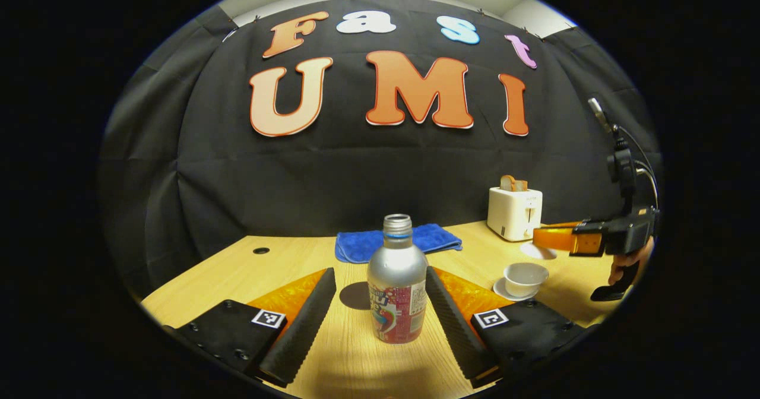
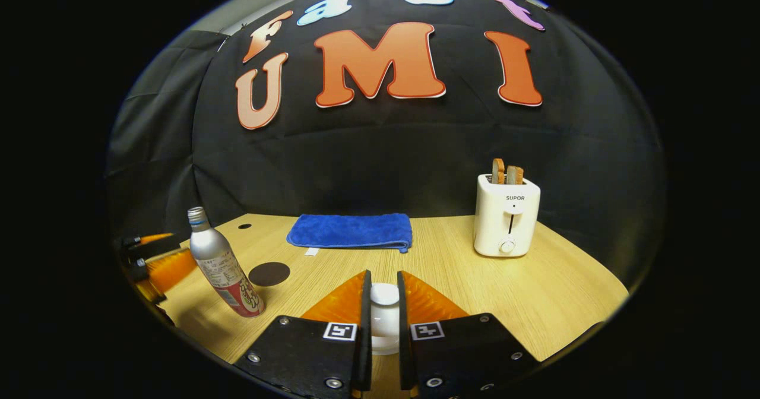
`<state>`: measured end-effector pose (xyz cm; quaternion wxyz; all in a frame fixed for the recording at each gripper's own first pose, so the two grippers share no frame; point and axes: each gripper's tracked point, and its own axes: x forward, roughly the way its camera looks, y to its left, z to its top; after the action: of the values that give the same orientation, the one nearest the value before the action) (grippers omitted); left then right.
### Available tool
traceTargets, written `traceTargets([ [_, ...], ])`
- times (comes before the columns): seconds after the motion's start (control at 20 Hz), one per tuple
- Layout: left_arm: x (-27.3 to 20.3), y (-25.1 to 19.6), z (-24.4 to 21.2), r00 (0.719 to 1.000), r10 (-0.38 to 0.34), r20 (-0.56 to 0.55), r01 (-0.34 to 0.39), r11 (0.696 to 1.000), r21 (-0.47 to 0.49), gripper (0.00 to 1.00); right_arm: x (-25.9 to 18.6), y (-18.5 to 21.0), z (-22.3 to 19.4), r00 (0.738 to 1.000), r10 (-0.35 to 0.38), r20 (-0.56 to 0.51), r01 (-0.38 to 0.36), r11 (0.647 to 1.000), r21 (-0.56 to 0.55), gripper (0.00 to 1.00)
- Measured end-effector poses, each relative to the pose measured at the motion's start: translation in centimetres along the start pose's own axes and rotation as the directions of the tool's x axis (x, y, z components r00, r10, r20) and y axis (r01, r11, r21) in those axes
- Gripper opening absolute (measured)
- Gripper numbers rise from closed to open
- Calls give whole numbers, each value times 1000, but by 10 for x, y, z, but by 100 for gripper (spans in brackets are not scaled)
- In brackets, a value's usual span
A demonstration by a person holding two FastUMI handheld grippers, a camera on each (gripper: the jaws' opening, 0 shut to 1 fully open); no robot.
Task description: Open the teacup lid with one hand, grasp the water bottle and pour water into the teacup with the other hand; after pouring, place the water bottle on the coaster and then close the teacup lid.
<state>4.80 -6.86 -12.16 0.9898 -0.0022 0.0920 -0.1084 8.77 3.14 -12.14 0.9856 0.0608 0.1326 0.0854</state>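
My left claw (image 1: 380, 304) stands wide open with the water bottle (image 1: 396, 280) upright between its fingers, neither finger touching it. The bottle has no cap and stands on the wooden surface (image 1: 356, 357). Just behind the bottle, a little to the left of my open fingers, lies the dark round coaster (image 1: 355, 296). Farther ahead is a folded blue cloth (image 1: 395, 241). Off to the right of this claw sits the teacup (image 1: 525, 278) on its saucer (image 1: 504, 293), uncovered, and beyond it a white toaster (image 1: 514, 212) with bread in its slots. Above the cup I see my other claw (image 1: 549, 237), held in a hand (image 1: 628, 262).

In the right gripper view, my right claw (image 2: 384, 304) is nearly closed, both fingers pressed on the white teacup lid (image 2: 385, 316), which is pinched by its knob between them. Far to the left of this claw the water bottle (image 2: 222, 262) leans in the lens, the coaster (image 2: 269, 274) just beside it, with my left claw (image 2: 160, 262) at the edge. Ahead are the blue cloth (image 2: 350, 231) and, to the right, the toaster (image 2: 506, 216).
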Motion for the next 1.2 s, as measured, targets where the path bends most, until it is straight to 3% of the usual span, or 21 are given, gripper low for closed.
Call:
traceTargets([
  [0.35, 25, -22, -50, 988, -58, -144, 50, 997, -60, 100, -11, -10, 19, 999, -24, 47, 24, 1000, 3, 19],
  [0.6, 40, -18, -57, 988, -32, -154, 30, 999, -14, 100, -16, -19, 29, 997, -41, 71, 40, 999, 8, 18],
  [0.7, 40, -16, -57, 987, -23, -157, 23, 1000, -5, 91, -18, -21, 31, 996, -44, 75, 44, 999, 9, 18],
  [0.85, 44, -19, -56, 988, -26, -152, 28, 1000, 11, 86, -23, -26, 31, 996, -49, 78, 49, 999, 7, 18],
  [1.05, 46, -17, -51, 984, 4, -177, 20, 991, 132, 84, -28, -35, 33, 994, -62, 85, 61, 998, 6, 18],
  [1.2, 54, -19, -38, 986, 19, -163, 30, 956, 291, 83, -31, -43, 34, 994, -68, 86, 67, 998, 4, 18],
])
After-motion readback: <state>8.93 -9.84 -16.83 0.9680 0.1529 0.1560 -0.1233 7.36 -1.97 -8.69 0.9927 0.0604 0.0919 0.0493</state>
